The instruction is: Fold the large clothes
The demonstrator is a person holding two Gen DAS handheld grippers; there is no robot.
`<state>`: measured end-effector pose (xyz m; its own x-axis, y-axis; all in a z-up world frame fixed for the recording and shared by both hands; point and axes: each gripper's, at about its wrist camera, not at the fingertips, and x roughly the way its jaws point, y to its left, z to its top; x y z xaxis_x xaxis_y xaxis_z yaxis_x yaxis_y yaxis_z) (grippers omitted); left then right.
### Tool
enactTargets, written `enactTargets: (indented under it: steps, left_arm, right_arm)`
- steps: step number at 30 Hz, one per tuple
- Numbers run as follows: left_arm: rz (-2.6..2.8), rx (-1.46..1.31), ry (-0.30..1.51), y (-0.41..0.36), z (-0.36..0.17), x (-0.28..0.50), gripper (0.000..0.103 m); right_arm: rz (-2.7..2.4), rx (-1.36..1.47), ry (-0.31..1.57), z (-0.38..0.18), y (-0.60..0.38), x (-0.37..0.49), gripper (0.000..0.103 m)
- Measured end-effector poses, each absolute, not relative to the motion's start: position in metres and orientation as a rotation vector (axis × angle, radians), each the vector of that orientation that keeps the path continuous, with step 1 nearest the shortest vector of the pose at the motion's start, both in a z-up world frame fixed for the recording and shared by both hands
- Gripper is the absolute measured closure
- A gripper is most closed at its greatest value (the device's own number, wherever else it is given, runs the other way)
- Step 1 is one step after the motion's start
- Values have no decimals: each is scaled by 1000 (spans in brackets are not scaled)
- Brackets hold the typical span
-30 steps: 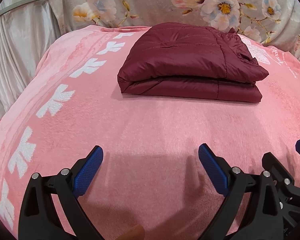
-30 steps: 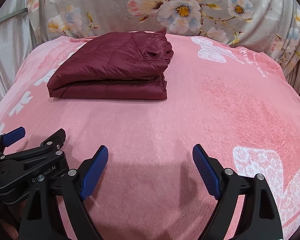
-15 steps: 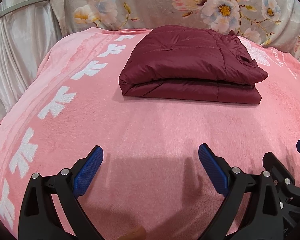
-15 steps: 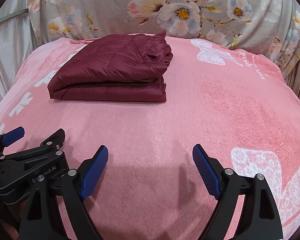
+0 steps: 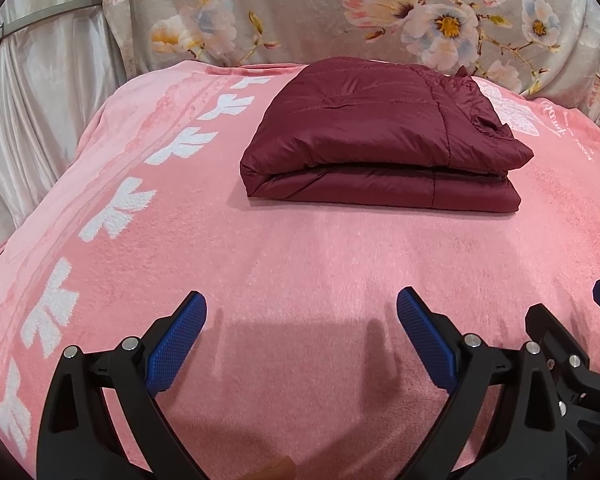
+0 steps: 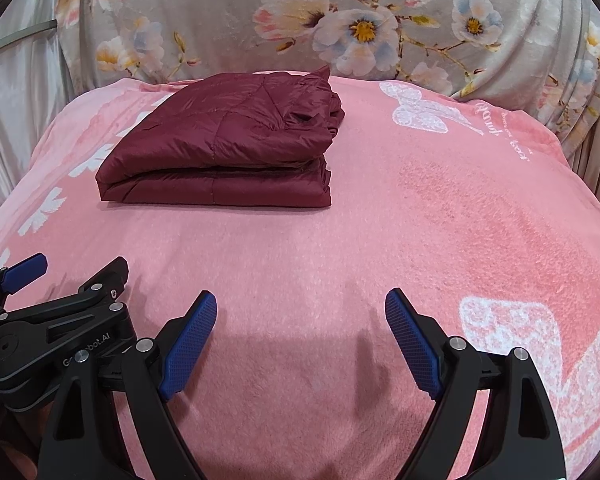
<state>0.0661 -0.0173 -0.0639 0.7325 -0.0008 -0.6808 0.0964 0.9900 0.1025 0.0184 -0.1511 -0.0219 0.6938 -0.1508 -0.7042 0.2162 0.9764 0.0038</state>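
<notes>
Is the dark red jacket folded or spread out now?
Folded: the jacket lies as a compact stack of layers on the pink blanket.

Two near, downward views, shared blanket [image 5: 300, 264]

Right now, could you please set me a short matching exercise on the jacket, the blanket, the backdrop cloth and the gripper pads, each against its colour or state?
Column one:
1. jacket
2. blanket
3. backdrop cloth
4. left gripper pads

Column two:
A. grey with a flower print
B. blue, spread apart with nothing between them
C. maroon, folded into a neat stack
D. pink with white motifs

Pairs: 1-C, 2-D, 3-A, 4-B
</notes>
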Motion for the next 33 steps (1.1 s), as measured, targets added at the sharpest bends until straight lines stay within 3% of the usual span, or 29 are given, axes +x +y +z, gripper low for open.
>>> enactTargets:
  steps: [33]
  left_arm:
    - [-50, 132, 730, -20, -59, 62, 13]
  right_arm:
    - [-213, 83, 767, -21, -150, 17, 19]
